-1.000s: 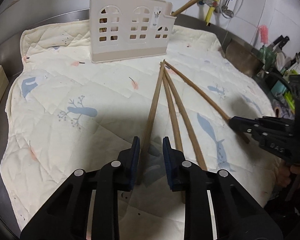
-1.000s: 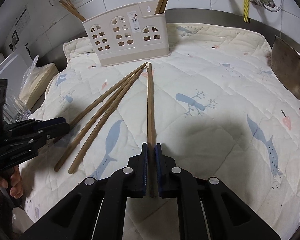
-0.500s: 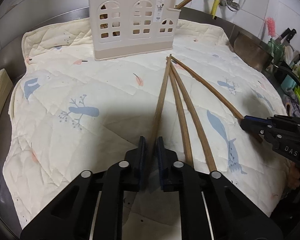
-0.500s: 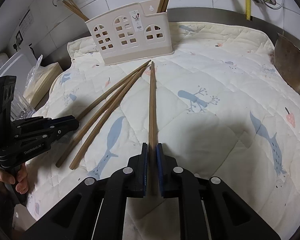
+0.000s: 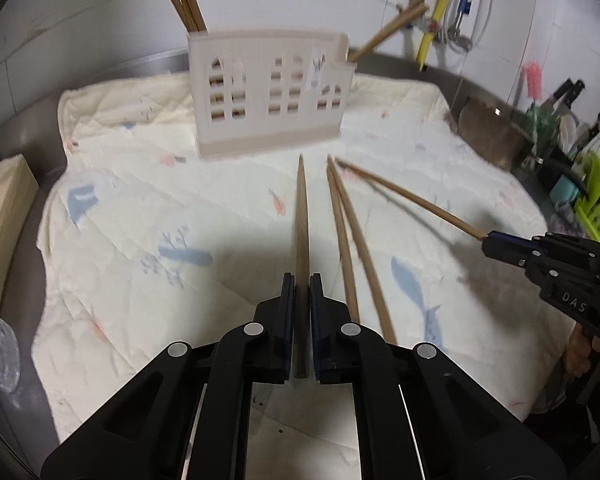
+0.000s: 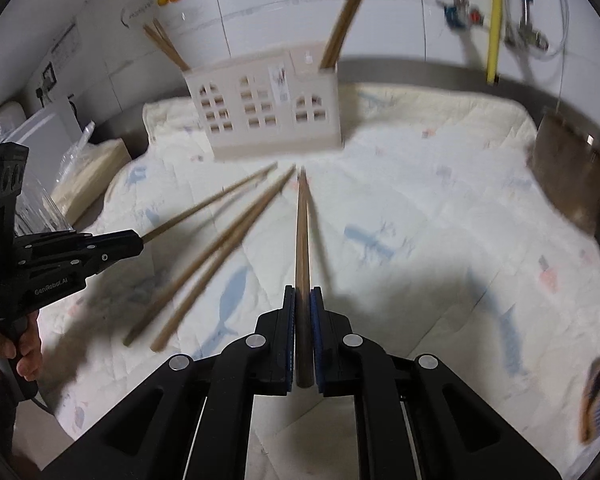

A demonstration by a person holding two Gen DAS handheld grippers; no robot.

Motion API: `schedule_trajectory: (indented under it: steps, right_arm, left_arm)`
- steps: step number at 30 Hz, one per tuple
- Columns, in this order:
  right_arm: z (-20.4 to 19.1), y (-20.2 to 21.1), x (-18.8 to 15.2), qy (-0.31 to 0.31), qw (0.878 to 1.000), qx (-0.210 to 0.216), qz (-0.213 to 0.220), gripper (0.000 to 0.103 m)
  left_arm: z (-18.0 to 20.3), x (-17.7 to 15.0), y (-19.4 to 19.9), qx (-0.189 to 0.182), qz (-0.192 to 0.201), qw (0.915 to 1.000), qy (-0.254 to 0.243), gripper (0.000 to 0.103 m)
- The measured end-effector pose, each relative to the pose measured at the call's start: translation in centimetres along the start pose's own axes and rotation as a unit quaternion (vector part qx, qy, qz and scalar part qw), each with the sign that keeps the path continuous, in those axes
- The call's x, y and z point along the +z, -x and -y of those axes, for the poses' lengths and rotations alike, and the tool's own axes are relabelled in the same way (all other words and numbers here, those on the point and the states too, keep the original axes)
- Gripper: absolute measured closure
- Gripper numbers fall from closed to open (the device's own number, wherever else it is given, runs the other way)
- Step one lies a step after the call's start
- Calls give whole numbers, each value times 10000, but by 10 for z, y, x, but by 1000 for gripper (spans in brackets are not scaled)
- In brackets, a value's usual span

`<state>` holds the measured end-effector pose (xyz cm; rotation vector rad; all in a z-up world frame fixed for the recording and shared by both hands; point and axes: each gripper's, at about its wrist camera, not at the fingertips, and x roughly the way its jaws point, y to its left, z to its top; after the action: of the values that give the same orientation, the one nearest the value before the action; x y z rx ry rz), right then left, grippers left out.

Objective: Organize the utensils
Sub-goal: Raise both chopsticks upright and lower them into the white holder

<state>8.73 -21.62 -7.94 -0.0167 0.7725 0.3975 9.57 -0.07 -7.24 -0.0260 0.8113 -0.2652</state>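
Kitchen counter, whale-print quilt (image 5: 148, 208). Left gripper (image 5: 300, 304) pinching one chopstick (image 5: 301, 216); right gripper (image 6: 302, 312) pinching another chopstick (image 6: 301, 232). Two loose chopsticks (image 5: 352, 240) flat between. Step: lifting. Next, probably: tips up and over far house-shaped holder (image 5: 268, 96), into a free slot. Open room above quilt; pan (image 6: 572, 176) far right.
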Motion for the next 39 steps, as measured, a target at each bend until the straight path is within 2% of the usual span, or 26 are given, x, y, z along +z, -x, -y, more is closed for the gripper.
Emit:
schedule_trajectory:
  steps: [4,10,17,29,39]
  right_arm:
    - [-3,25,23,264,9988,-37,420,96]
    - [-6,44,67,536,9952,57,815,96]
    - [-6,44,115,758,9931,227,862,96]
    - [-8,55,171,1082,9888,488,906,96]
    - [-12,83,220,1308,9816,517,1293,96]
  left_arm:
    - [-2,20,17,-40,244,9997,12,97]
    - [-1,53,34,-38,532,9986,-68,97]
    - [5,89,39,14,678,9974,-249,97]
    - [2,136,53,-75,879,9957,-269,98]
    - [0,193,97,17,1476,9885,-321,98]
